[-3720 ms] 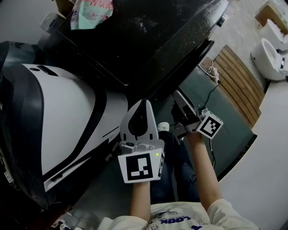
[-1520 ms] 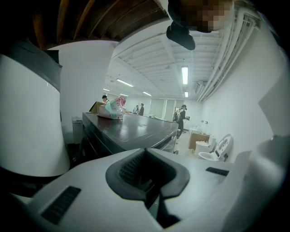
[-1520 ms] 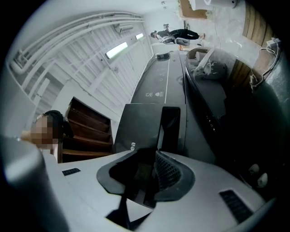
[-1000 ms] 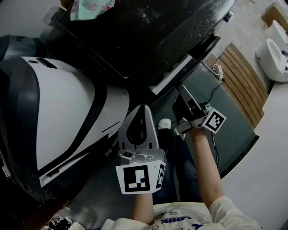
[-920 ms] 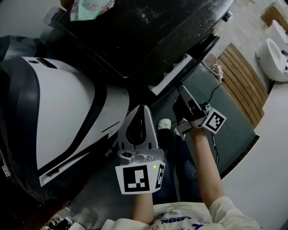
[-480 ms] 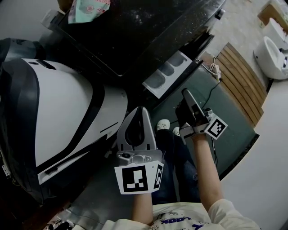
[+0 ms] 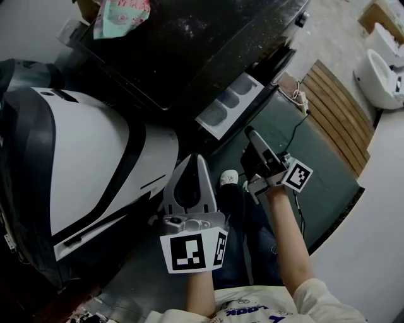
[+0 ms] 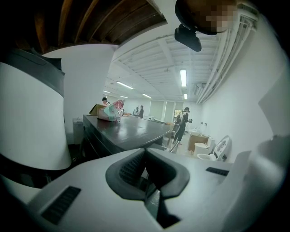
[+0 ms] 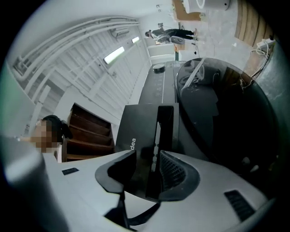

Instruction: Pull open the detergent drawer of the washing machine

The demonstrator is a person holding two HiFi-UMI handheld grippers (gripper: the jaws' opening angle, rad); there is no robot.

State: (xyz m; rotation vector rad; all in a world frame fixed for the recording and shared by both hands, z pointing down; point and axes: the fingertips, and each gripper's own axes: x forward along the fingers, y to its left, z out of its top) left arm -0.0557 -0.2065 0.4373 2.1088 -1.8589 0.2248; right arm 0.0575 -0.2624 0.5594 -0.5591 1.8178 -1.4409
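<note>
The washing machine (image 7: 196, 44) has a black top, and its detergent drawer (image 7: 228, 103) stands pulled out, with its pale compartments showing. My right gripper (image 7: 248, 131) sits just short of the drawer's front. In the right gripper view the drawer's dark front (image 9: 145, 127) fills the gap ahead of my right gripper (image 9: 147, 165). Its jaws have just been opening and stand apart; the pads do not press on the panel. My left gripper (image 7: 199, 158) hangs lower left, away from the drawer, shut and empty, its tips meeting in the left gripper view (image 8: 145, 152).
A large white-and-dark curved appliance (image 7: 88, 164) stands close on the left. A patterned cloth (image 7: 123, 16) lies on the machine's top. A wooden slat board (image 7: 334, 113), a cable with a plug (image 7: 297, 101) and a white ceramic fixture (image 7: 385, 76) are at right.
The drawer, shut at first, has slid out of the machine as my right gripper drew back toward me. Over the last half second it hardly moved. My left gripper stayed put.
</note>
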